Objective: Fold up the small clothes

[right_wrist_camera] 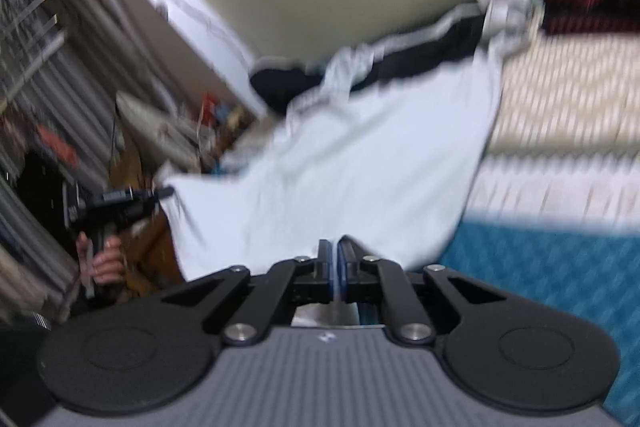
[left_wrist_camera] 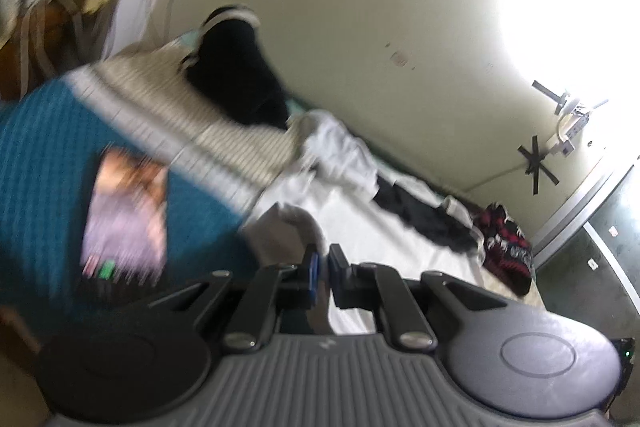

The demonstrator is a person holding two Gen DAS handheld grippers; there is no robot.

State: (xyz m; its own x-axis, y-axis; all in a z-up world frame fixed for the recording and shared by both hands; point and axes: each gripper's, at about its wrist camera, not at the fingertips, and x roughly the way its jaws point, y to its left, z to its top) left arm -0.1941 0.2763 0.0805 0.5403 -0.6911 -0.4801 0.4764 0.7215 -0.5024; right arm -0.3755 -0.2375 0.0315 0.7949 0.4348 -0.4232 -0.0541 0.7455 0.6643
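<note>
A white garment (right_wrist_camera: 340, 163) hangs stretched over the bed, lifted along its near edge. My right gripper (right_wrist_camera: 335, 259) is shut on that edge, and cloth shows between its blue pads. At the left of the right wrist view a hand (right_wrist_camera: 104, 261) holds my left gripper (right_wrist_camera: 168, 191), which pinches the garment's other corner. In the left wrist view the left gripper (left_wrist_camera: 324, 267) is shut with a fold of the white garment (left_wrist_camera: 360, 215) bunched at its tips. The picture is blurred.
The bed carries a teal blanket (left_wrist_camera: 44, 155) with cream stripes. A black garment (left_wrist_camera: 236, 75), dark trousers (left_wrist_camera: 420, 211) and a red-and-black knit (left_wrist_camera: 506, 247) lie along the wall. A magazine (left_wrist_camera: 128, 211) rests on the blanket. Cluttered shelves (right_wrist_camera: 48, 75) stand beside the bed.
</note>
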